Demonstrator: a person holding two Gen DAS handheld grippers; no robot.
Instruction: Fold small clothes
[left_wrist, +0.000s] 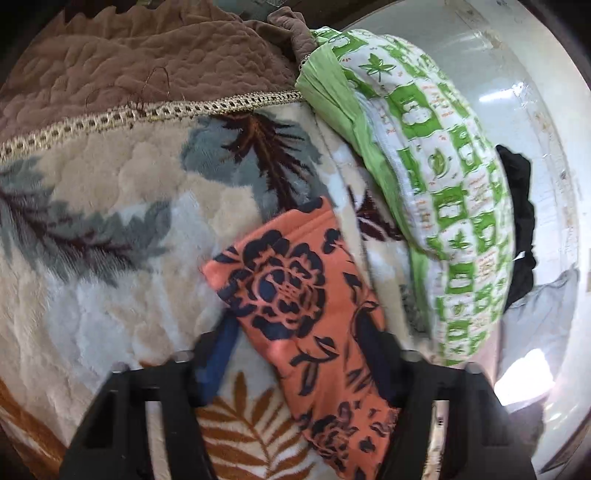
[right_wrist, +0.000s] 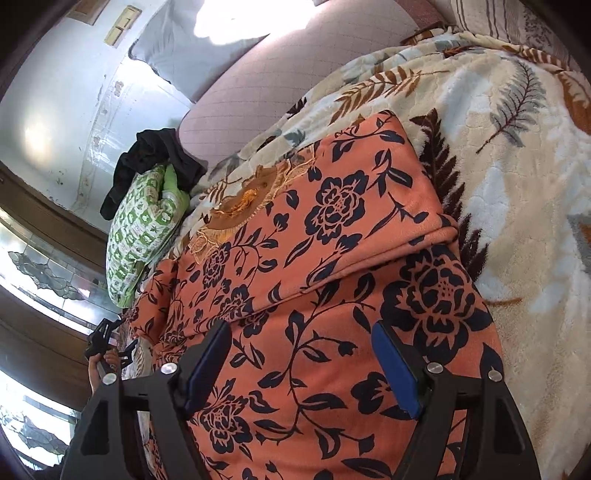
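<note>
An orange garment with a navy flower print lies folded on the leaf-print fleece blanket, its embroidered neckline toward the pillow. My right gripper stands open just over the garment's near part, blue pads on either side, nothing pinched. In the left wrist view a narrow end of the same garment runs between the fingers of my left gripper. Its left blue pad stands clear at the cloth's edge, while the cloth drapes over and partly hides the right finger. The left gripper also shows, held by a hand, at the garment's far left.
A green-and-white patterned pillow lies beside the garment with a black cloth behind it. A brown quilted cover borders the blanket. A bare pink mattress, a white wall and a window lie beyond.
</note>
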